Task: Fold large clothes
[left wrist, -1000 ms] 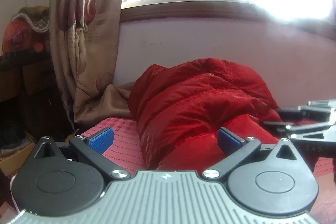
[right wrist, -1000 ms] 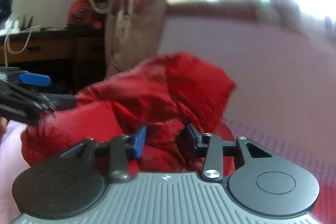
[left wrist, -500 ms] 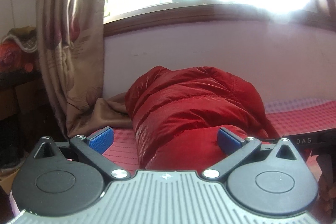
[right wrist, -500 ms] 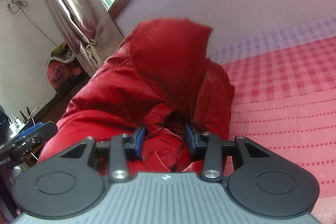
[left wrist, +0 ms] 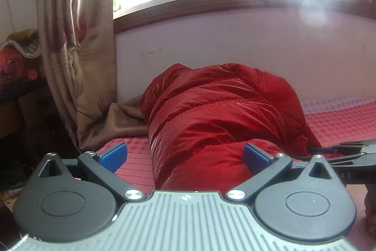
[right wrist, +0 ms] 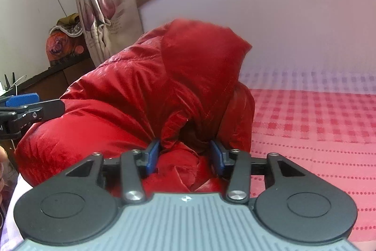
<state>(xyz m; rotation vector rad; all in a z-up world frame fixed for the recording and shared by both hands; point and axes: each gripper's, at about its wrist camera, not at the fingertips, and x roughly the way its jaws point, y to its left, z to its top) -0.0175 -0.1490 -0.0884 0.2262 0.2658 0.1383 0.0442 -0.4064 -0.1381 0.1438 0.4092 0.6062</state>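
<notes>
The red padded jacket point(right wrist: 145, 95) lies bunched on the bed point(right wrist: 305, 133), running away towards the wall. The right hand-held gripper point(right wrist: 185, 157) is nearer, clamped on a fold of its near edge. The left hand-held gripper point(left wrist: 185, 154) stands spread wide at the near end, holding nothing.

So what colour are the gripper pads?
Blue pads, clearest in the left wrist view.

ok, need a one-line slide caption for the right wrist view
Right gripper fingers pinch a bunched fold of the red puffer jacket on the pink checked bedspread; left gripper open alongside.
</notes>
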